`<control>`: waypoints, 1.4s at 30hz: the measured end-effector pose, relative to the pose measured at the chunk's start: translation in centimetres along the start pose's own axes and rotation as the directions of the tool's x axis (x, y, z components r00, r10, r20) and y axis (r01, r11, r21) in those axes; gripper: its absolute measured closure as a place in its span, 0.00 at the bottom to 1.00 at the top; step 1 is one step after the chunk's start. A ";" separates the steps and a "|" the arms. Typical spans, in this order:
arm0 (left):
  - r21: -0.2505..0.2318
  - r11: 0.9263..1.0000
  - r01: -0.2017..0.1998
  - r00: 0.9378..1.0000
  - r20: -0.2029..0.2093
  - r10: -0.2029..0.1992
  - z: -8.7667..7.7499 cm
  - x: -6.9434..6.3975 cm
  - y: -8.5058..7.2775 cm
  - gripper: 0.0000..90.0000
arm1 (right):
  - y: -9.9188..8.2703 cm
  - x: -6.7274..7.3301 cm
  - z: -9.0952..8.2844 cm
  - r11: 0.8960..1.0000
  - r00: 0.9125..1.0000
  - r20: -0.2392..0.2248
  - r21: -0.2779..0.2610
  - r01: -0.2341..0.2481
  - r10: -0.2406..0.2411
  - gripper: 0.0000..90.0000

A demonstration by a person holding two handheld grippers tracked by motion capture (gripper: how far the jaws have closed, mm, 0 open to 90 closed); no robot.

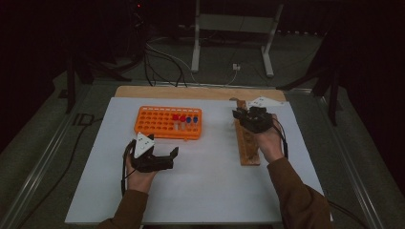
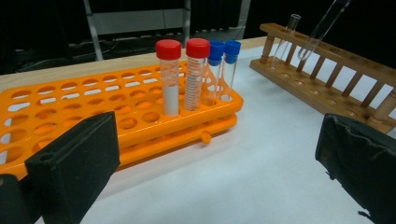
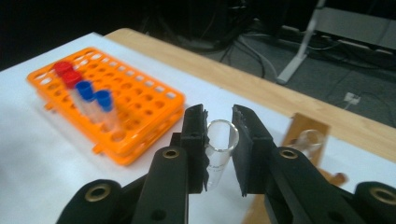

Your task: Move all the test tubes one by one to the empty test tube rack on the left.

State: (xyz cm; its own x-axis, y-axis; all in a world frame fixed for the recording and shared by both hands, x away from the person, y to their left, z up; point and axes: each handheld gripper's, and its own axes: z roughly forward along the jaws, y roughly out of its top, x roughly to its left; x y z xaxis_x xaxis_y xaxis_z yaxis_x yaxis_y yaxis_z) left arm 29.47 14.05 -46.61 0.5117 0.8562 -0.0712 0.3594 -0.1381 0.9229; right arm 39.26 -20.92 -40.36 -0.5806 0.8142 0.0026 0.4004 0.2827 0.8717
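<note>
1. My left gripper hovers low over the white table, in front of the orange tube rack. Its jaws stand wide apart and hold nothing; in the left gripper view I see the two black pads far from each other, with bare table between them.
2. The orange tube rack lies flat on the left half of the table. At its right end stand four capped tubes in a row: two red-capped tubes and, just beside them, two blue-capped tubes. The first red-capped tube has white content in its lower part.
3. To the right lies the wooden test tube rack, with its long side running away from me. In the left gripper view one glass tube stands in a hole near its far end.
4. My right gripper is above the far part of the wooden rack. Its jaws are clamped on an open glass test tube, which sits between the pads with its mouth up. In the left gripper view this tube is tilted above the rack.
</note>
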 end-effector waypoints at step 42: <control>0.046 0.987 -0.153 0.973 0.179 0.142 6.6 -6.8 2.9 0.65 | -0.8 8.0 1.5 0.997 0.950 -0.310 0.046 0.062 -0.045 0.85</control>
State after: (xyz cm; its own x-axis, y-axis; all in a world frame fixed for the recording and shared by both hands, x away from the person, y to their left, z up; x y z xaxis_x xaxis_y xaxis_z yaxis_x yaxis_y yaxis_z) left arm 32.14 4.51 -45.95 0.6890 0.7247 -0.0056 0.3126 -0.2903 0.9044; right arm 35.31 -13.86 -41.81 -0.7889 0.6036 0.1150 0.3955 0.3555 0.8469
